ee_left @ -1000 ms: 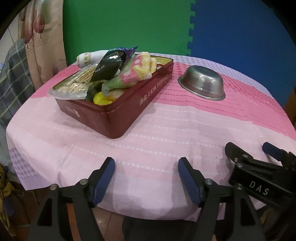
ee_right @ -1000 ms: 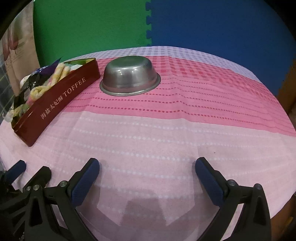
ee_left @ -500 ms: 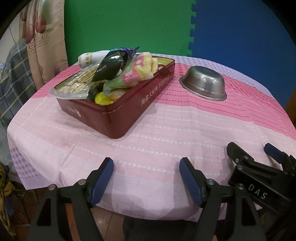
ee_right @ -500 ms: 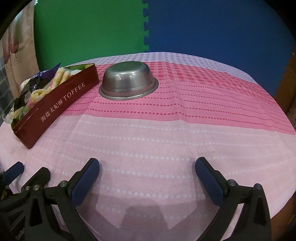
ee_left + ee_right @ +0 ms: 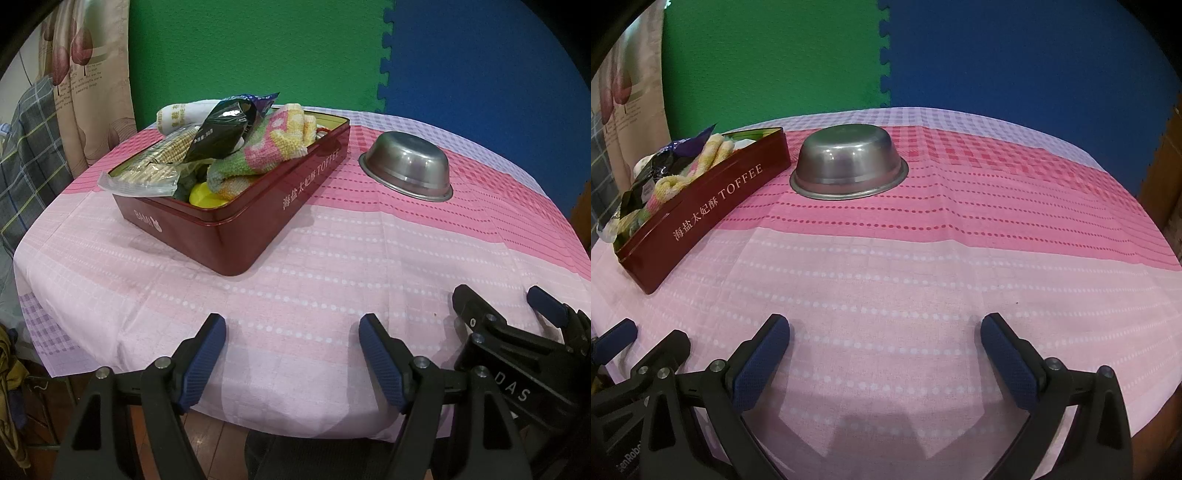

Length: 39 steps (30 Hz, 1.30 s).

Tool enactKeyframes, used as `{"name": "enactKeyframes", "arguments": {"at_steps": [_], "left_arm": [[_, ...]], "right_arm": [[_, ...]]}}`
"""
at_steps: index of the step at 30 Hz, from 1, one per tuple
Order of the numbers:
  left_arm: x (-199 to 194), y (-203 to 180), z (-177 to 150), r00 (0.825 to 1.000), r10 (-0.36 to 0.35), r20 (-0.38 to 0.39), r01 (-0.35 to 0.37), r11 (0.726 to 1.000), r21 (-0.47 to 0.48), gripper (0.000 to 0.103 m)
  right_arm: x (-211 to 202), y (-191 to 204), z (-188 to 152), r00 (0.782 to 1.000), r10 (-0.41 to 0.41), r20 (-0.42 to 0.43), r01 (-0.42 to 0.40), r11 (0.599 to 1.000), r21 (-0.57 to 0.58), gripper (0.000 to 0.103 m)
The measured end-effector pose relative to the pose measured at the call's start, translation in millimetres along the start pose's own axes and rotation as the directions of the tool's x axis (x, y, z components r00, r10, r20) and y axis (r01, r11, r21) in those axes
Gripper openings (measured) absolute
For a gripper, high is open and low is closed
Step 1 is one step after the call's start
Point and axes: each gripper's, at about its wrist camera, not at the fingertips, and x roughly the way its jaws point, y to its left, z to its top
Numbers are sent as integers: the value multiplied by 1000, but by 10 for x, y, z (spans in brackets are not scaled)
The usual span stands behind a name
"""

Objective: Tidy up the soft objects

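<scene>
Both tools are over the near edge of the table, and nothing is in them. The left gripper has its two blue fingers wide apart, with only pink cloth showing between them. The right gripper is spread wide too, and it is just as empty.

Ahead of the left gripper and a bit to its left sits a dark red tin. It is piled full. On top lies a fuzzy towel in pink, green and yellow, leaning against a shiny black bag. A clear packet of biscuits hangs over the near corner of the tin, and a white roll sits at the far end. Something yellow peeks out low down.

Ahead of the right gripper stands a metal bowl, upside down, close beside the tin but not touching it.

It looks like the job has not really begun. No soft thing is out of the tin, and the bowl is not turned up. The towel on top looks like the easiest thing to take first, and it is closest to the left gripper.
</scene>
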Motion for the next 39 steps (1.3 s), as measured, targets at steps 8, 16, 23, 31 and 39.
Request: {"name": "enactKeyframes", "arguments": {"at_steps": [8, 16, 23, 31, 39], "left_arm": [[0, 1, 1, 1000, -2, 0, 2, 1000, -1, 77], [-1, 0, 2, 1000, -1, 0, 1, 1000, -1, 77], [1, 1, 2, 1000, -2, 0, 2, 1000, -2, 77], [2, -1, -2, 1000, -1, 0, 1, 1000, -3, 77], [0, -8, -7, 1000, -1, 1, 1, 1000, -4, 78]], "right_arm": [[-3, -2, -1, 1000, 0, 1, 0, 1000, 0, 103], [-2, -2, 4, 1000, 0, 6, 0, 1000, -3, 103], [-7, -2, 2, 1000, 1, 10, 0, 1000, -4, 103], [-13, 4, -6, 1000, -1, 14, 1, 1000, -3, 103], [-12, 6, -7, 1000, -2, 17, 2, 1000, -4, 103]]}}
